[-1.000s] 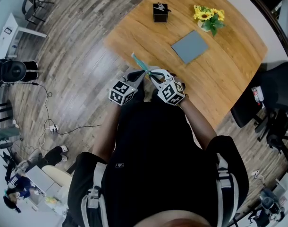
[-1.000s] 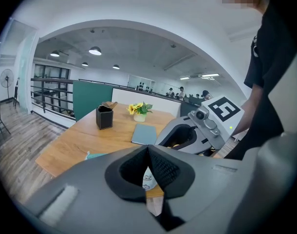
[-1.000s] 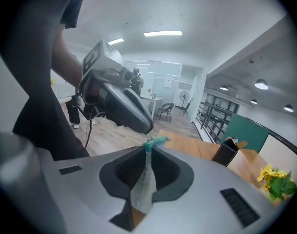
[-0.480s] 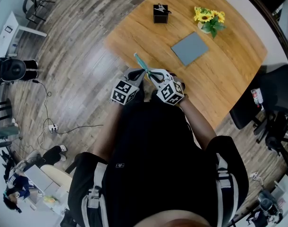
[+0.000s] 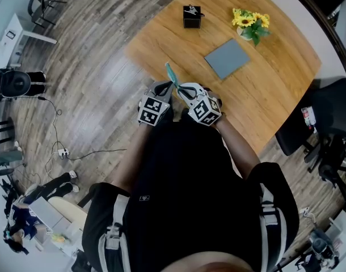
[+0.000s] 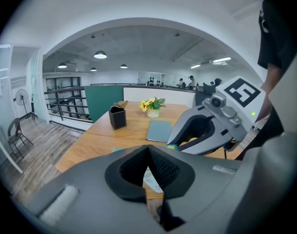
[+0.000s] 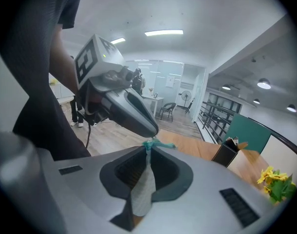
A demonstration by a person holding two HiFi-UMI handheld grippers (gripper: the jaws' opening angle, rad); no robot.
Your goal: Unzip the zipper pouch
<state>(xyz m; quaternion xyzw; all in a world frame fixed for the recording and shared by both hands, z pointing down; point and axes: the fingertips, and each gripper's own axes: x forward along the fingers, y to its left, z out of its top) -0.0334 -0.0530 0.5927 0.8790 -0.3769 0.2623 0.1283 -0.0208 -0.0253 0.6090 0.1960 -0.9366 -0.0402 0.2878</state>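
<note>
1. Your left claw (image 6: 147, 149) has crept in toward the right one, and the zipper pouch (image 5: 171, 74) stands steeper between them than it did a second back. Left is pressed together on the teal zip edge. I can't tell whether it has the pull itself. If it's only cloth in there, a tug will drag the whole pouch and open nothing.
2. Right claw (image 7: 147, 150) is pinching the pale body of the pouch just under that teal edge, jaws nearly together. That's a thin bite on soft fabric, so pull hard against it and the cloth could slide out.
3. Both sets of tips sit almost touching. Pull off the zip line instead of along it and the slider may jam, or the claws may knock each other.
4. You're holding the pouch up over the near edge of the tabletop (image 5: 264, 78), with the floor (image 5: 93, 67) just to your left. Lose both grips and it may go over the edge rather than land on the wood.
5. Further out, the grey pad (image 5: 228, 56), the yellow flowers (image 5: 251, 20) and the black pen holder (image 5: 192, 16) stand well apart. Only a wild swing would reach them, so the risk there is low.
</note>
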